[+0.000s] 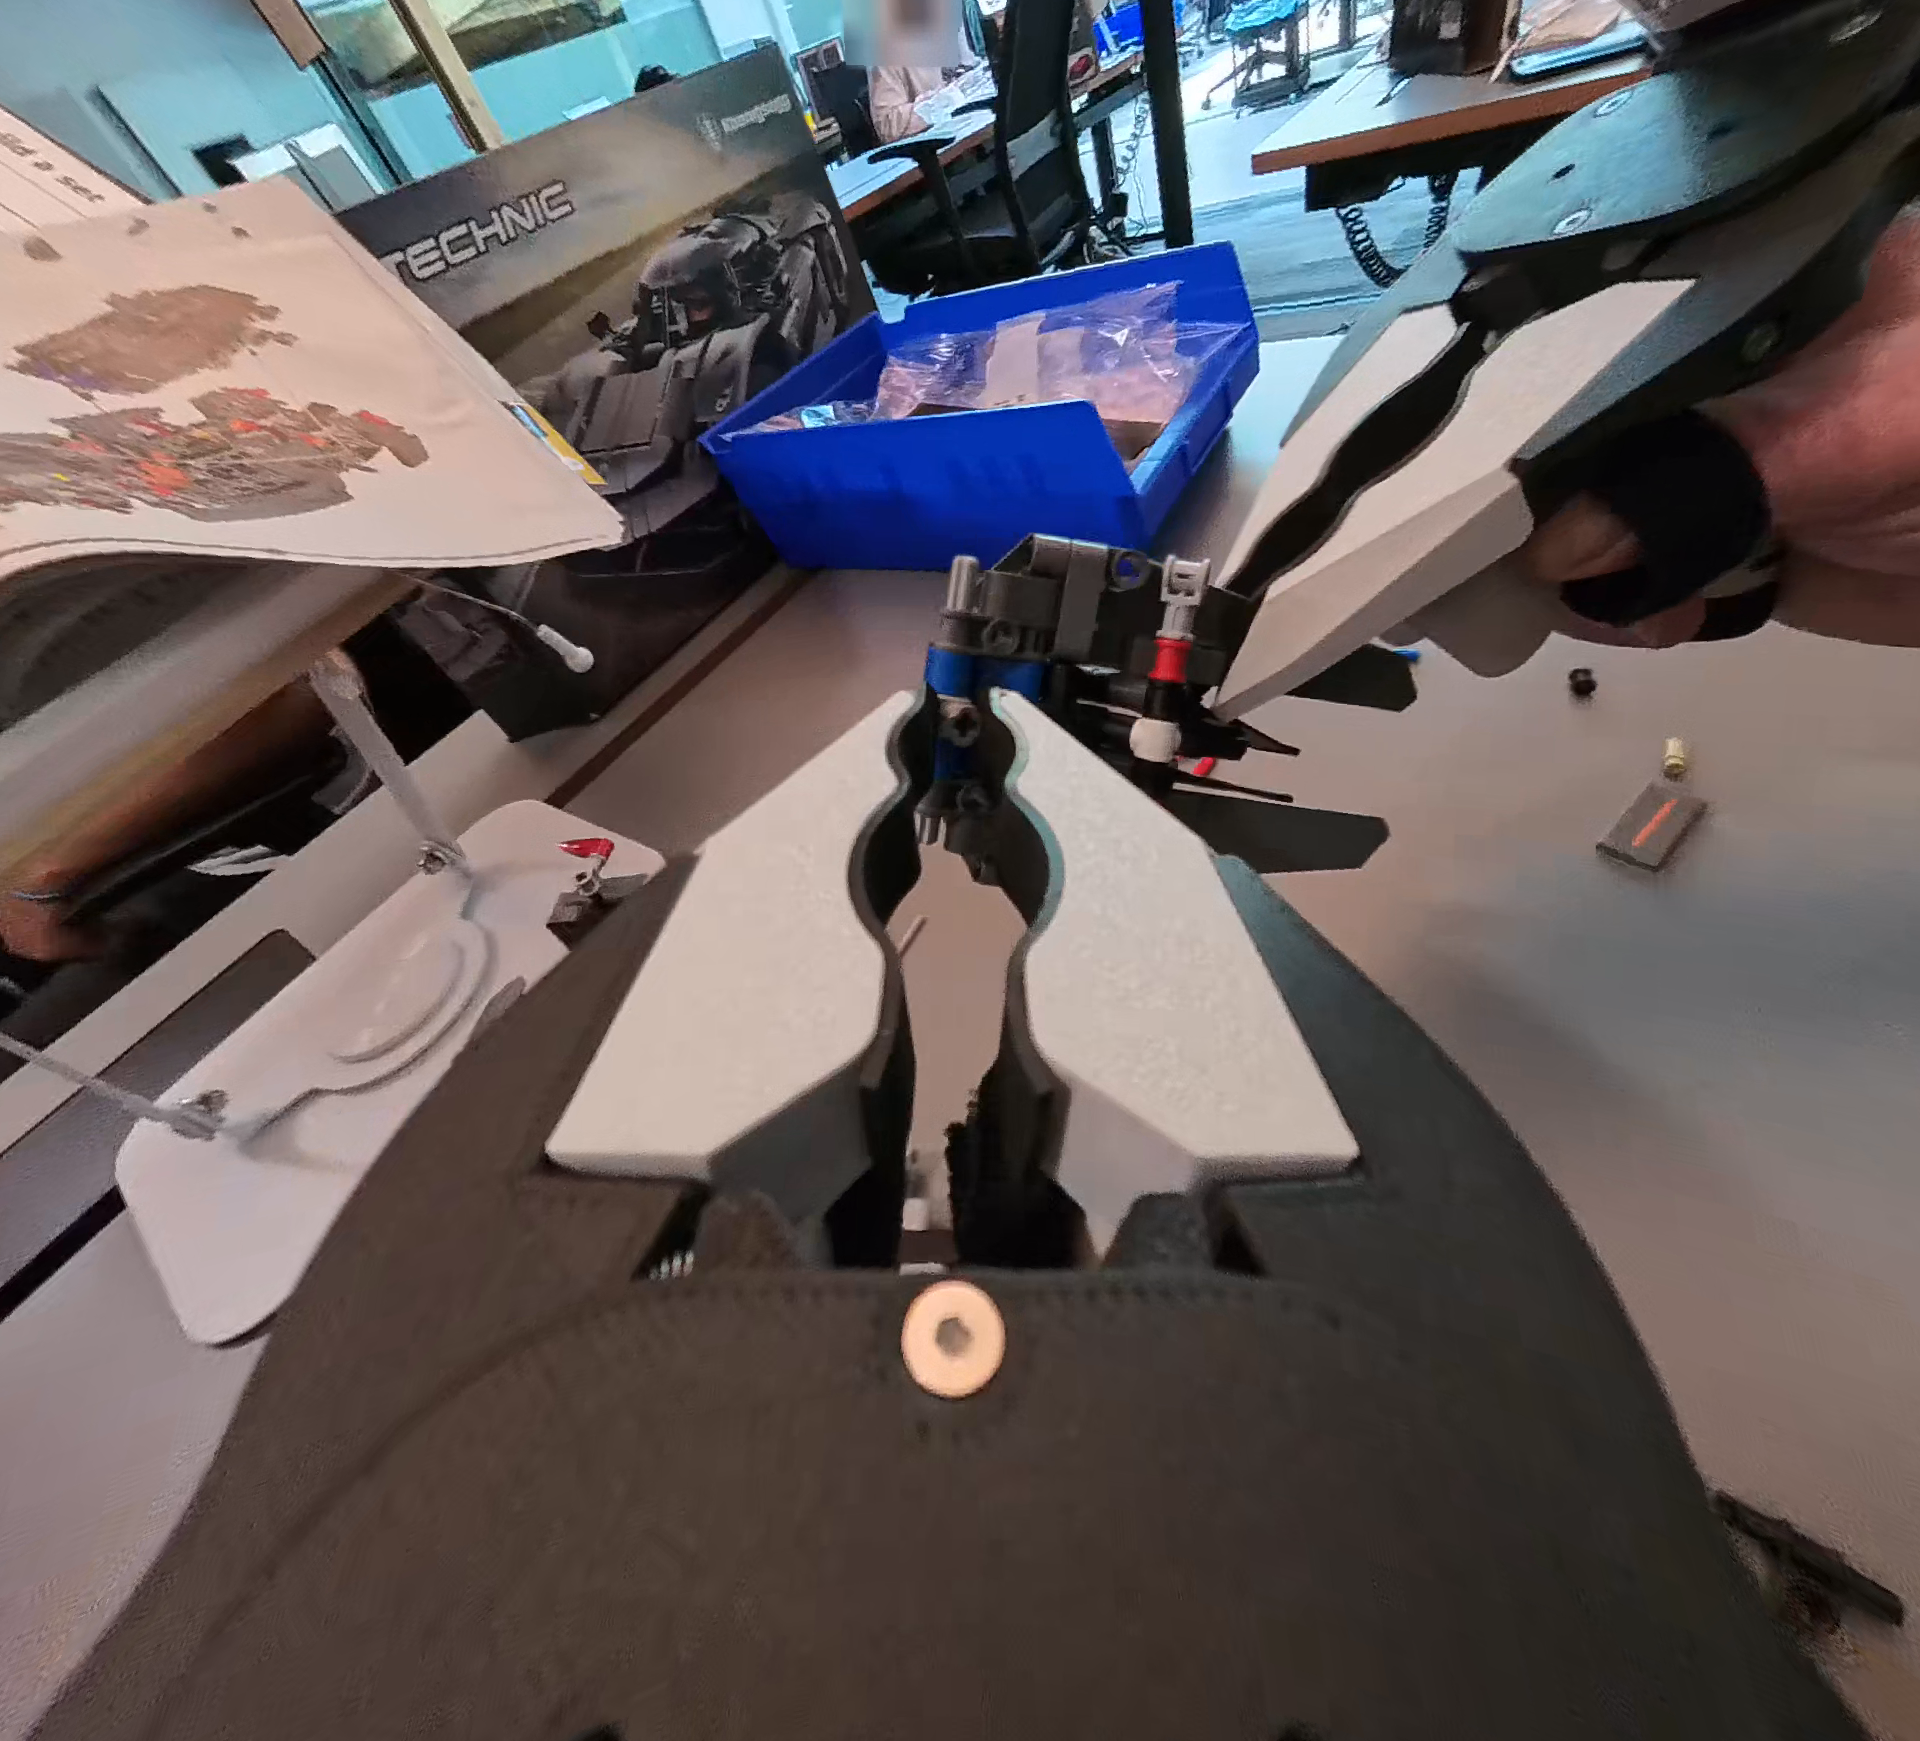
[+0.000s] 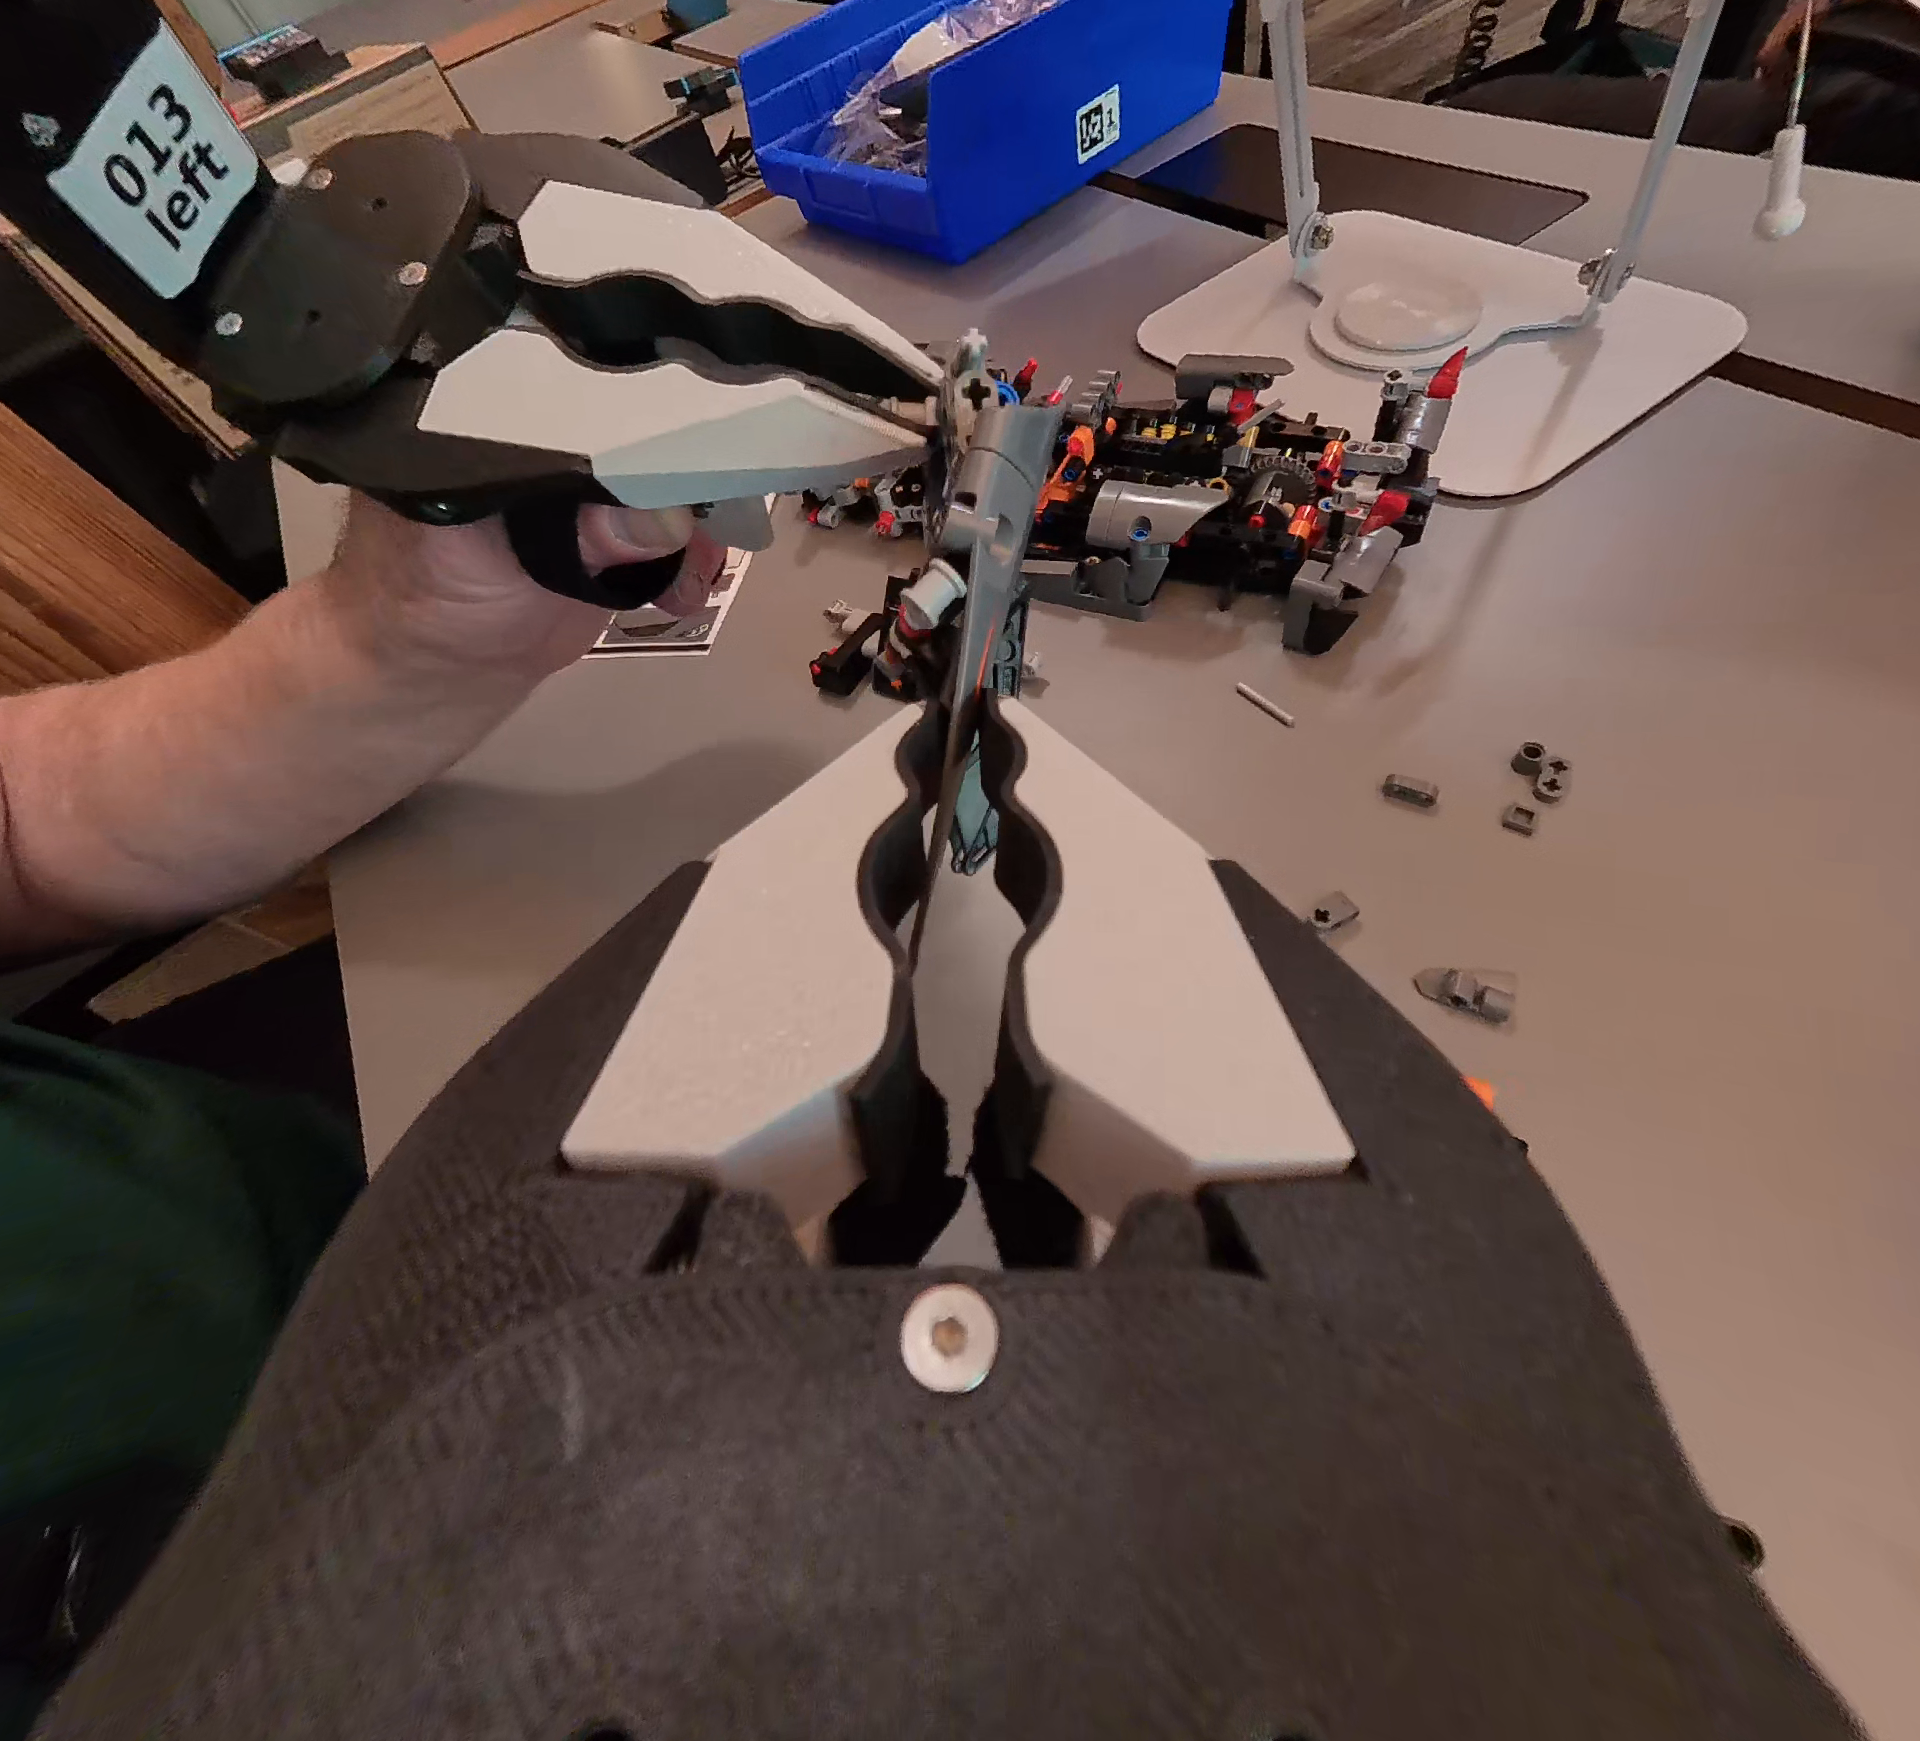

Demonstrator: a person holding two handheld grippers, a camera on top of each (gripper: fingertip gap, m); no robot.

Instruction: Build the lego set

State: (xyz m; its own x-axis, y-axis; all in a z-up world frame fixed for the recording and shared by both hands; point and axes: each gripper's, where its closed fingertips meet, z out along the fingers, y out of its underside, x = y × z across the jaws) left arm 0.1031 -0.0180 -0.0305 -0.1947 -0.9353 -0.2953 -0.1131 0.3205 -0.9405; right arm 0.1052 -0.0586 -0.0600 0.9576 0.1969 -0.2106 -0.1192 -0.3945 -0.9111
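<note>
Both the left gripper (image 1: 956, 704) and right gripper (image 2: 961, 709) were clamped on the small lego assembly (image 1: 1081, 631), held between them above the table. The blue bin (image 1: 935, 486) held clear plastic bags (image 1: 997, 372).

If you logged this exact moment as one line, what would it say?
left tongs: shut on small lego piece | right tongs: shut on same piece, other end | big lego model: on table, untouched

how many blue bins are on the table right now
1. The blue bin sits at the table's far side, beyond the lego model, with clear plastic bags inside. More could be hidden behind the instruction booklet.
</note>
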